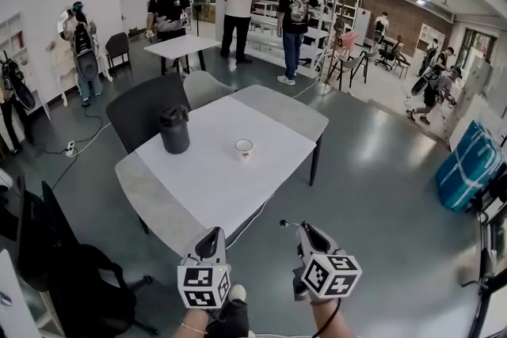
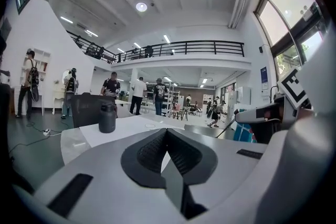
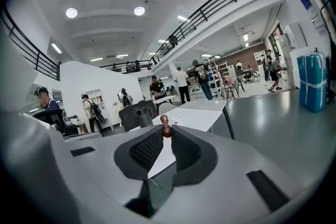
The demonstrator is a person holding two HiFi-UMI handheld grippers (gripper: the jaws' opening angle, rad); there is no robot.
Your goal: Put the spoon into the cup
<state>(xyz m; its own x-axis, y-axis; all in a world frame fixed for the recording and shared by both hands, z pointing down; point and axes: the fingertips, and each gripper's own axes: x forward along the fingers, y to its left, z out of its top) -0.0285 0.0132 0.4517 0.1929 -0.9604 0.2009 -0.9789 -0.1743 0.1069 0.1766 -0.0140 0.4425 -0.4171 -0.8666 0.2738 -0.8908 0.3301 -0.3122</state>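
- L gripper (image 2: 167,130): jaw tips touching, nothing btw them.
- Beyond it: table (image 2: 126,132) w/ white top; dark lidded jug (image 2: 107,117) upright on it, small cup (image 2: 150,125) apart to jug's right.
- R gripper (image 2: 240,116) at right edge, w/ marker cube (image 2: 294,86).
- Ppl (image 2: 138,94) standing far behind table.
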